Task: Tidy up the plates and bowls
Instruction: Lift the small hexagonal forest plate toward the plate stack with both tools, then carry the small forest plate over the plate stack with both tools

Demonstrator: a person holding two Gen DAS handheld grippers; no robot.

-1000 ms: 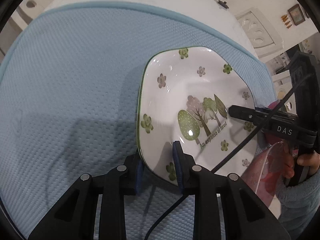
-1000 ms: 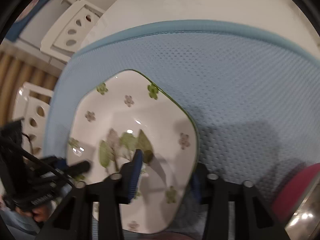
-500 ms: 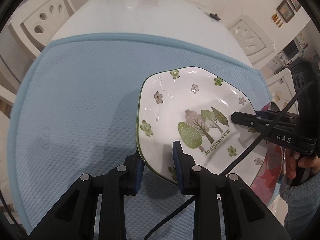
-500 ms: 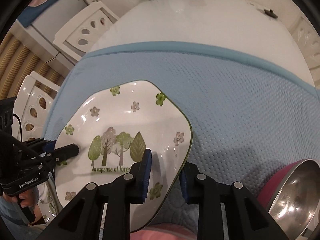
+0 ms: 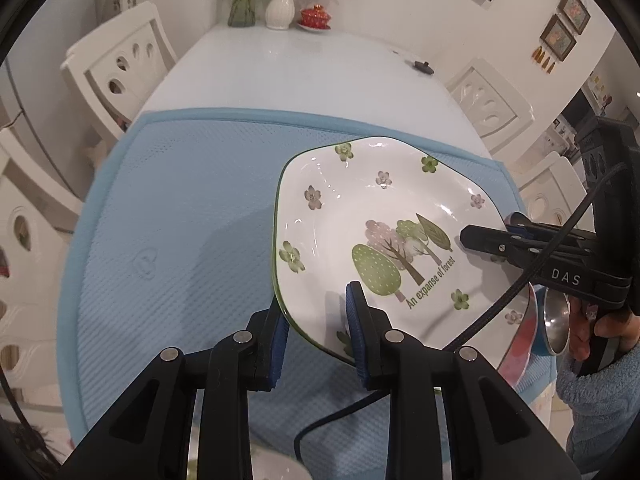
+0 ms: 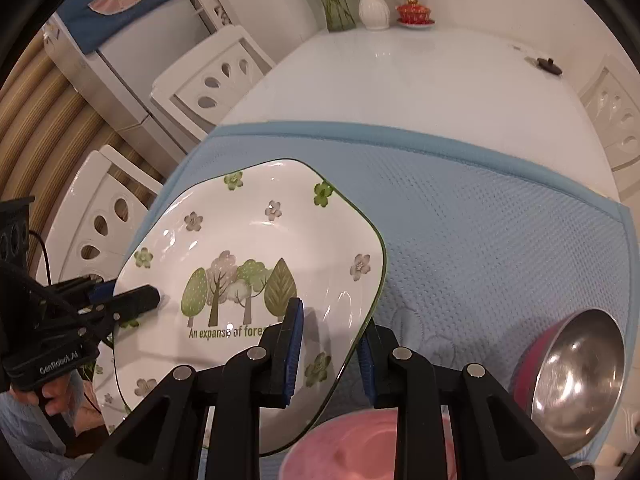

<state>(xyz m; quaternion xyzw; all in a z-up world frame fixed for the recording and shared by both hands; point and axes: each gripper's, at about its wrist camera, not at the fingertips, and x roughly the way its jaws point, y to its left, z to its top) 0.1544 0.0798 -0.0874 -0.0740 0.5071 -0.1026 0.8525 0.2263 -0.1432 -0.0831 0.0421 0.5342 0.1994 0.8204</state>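
A white square plate with green trees and flowers is held in the air above the blue mat. My left gripper is shut on its near left rim. My right gripper is shut on the opposite rim of the same plate; it shows in the left wrist view at the plate's right. A pink bowl sits under the right gripper. A steel bowl with a magenta outside lies on the mat at right.
The blue mat covers the near end of a white table. A vase, a red teacup and a small dark object stand at the far end. White chairs flank the table. Another patterned plate lies lower left.
Both grippers have lifted the plate up off the mat and levelled it; the table's far end and the room have come into view.
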